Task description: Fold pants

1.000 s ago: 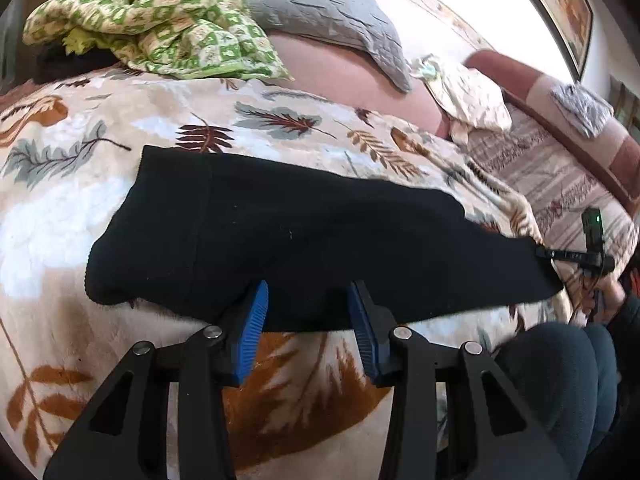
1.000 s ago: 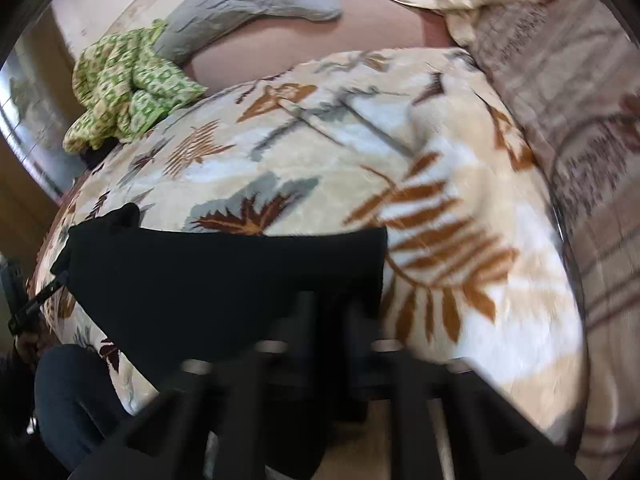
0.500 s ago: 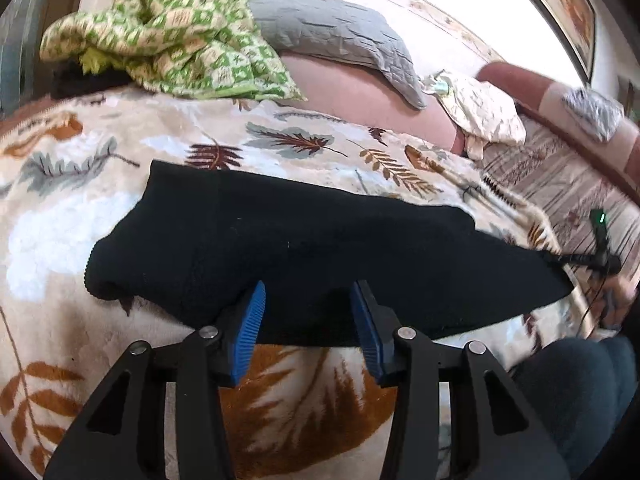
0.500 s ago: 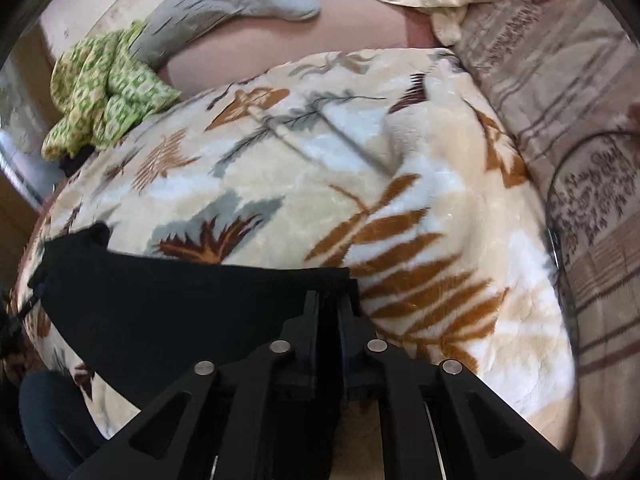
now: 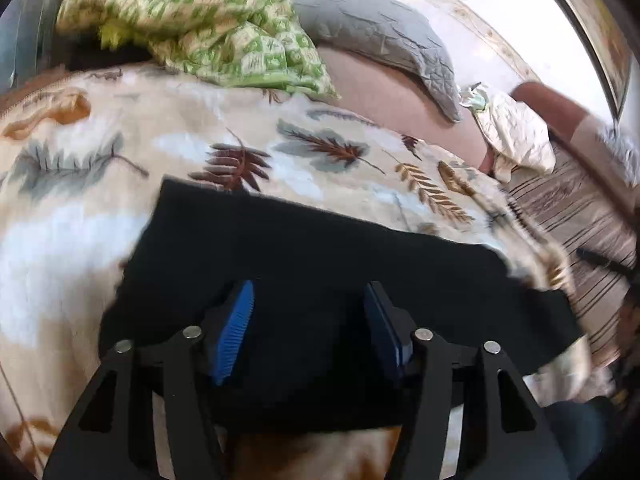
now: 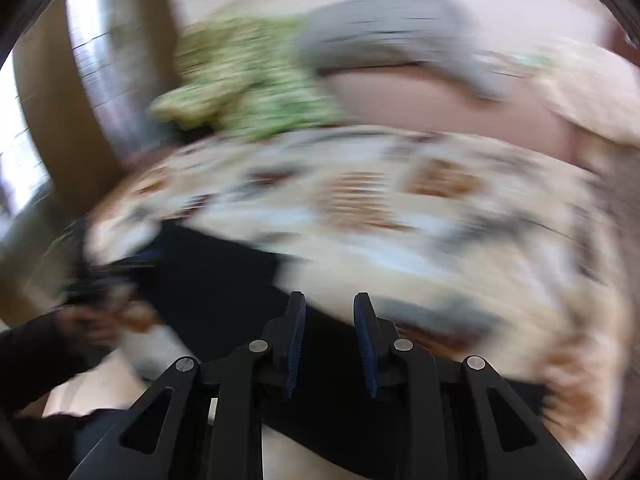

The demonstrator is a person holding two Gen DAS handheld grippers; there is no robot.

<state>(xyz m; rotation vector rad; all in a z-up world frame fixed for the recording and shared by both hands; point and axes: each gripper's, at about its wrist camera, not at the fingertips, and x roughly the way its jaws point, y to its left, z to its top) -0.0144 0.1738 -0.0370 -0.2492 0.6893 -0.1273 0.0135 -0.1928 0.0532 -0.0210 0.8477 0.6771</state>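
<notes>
Black pants (image 5: 312, 256) lie spread across a leaf-patterned blanket (image 5: 120, 152) on a bed. My left gripper (image 5: 308, 324) is open, its blue pads (image 5: 236, 328) just above the pants' near edge, holding nothing. In the right wrist view, which is badly blurred, the pants (image 6: 224, 280) lie under my right gripper (image 6: 330, 340), which is open with a narrow gap between its pads and holds nothing. The far end of the pants is partly hidden at the right of the left wrist view.
A green patterned quilt (image 5: 208, 24) and a grey pillow (image 5: 376, 40) lie at the head of the bed. A cream cloth (image 5: 516, 136) and a striped cover (image 5: 572, 216) are to the right. The person's leg (image 5: 572, 432) is at the lower right.
My right gripper has opened and let go of the pants, and has swung quickly to the left. My left gripper has moved forward over the pants' near edge, still open.
</notes>
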